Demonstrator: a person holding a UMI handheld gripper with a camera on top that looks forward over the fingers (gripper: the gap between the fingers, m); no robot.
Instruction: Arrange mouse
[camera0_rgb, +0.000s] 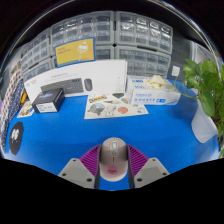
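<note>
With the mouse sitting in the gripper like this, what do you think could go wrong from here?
1. The mouse sits between the pads of the gripper; its rounded shell might slip or twist when moved.
2. The leaflet and box lie beyond on the blue table; a long forward sweep could nudge them.
3. The plant crowds one side, so a wide swing there may brush it.

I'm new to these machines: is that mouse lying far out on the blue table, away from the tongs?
No, the mouse sits right between the two fingers of the tongs, above the blue table.
</note>
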